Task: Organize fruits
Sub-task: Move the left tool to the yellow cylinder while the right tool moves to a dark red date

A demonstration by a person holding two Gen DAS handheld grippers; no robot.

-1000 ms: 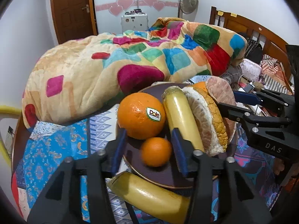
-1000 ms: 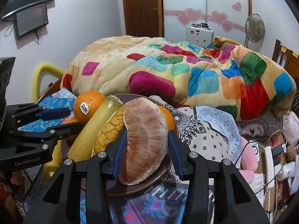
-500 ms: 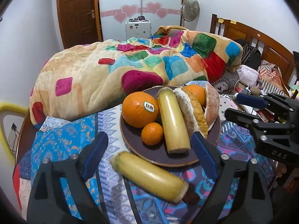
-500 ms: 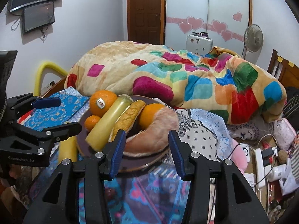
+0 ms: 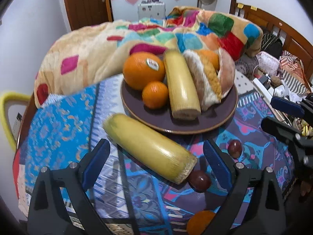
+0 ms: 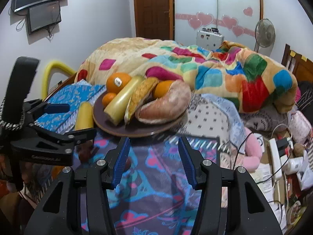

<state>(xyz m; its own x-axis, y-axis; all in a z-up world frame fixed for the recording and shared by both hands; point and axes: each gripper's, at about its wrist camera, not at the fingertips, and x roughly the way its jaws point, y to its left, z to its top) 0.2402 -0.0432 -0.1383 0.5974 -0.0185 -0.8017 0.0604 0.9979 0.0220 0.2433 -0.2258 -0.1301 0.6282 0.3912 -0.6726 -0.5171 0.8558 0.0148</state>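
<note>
Left gripper: jaws spread wide and empty, hovering low over the patterned tablecloth. Between its blue pads lies a long yellow fruit, possibly a peeled banana, set diagonally on the cloth just in front of the dark plate. Two small dark red fruits sit on the cloth: one touching the yellow fruit's cut end, the other near the plate's rim. An orange fruit shows partly at the bottom edge.

On the plate: a large stickered orange, a small mandarin touching it, a second yellow fruit, pomelo segments and another orange behind.

Right gripper: jaws parted, holding nothing, above the cloth just short of the plate's near rim. A colourful quilt lies heaped behind the plate.
</note>
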